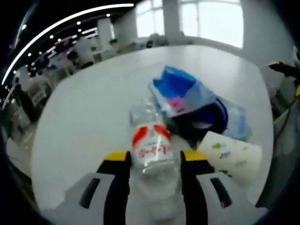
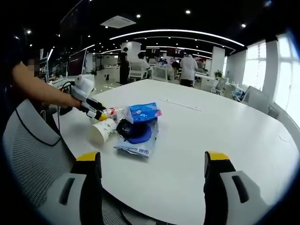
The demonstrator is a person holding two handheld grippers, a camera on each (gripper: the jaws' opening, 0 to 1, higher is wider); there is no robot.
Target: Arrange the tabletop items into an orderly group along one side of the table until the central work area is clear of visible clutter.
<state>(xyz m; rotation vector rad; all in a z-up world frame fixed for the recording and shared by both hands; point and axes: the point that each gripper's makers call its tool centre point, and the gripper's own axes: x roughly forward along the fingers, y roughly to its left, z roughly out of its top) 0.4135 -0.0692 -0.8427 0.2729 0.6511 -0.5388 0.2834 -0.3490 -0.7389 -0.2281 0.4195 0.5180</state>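
L gripper (image 1: 153, 159) pinching bottle (image 1: 151, 143) | R gripper (image 2: 152, 164) spread, nothing held | cup (image 1: 233, 157) beside

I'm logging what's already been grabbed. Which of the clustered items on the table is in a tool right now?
The clear plastic bottle with the red label, held between the left tool. The paper cup, blue bag and dark bowl lie untouched.
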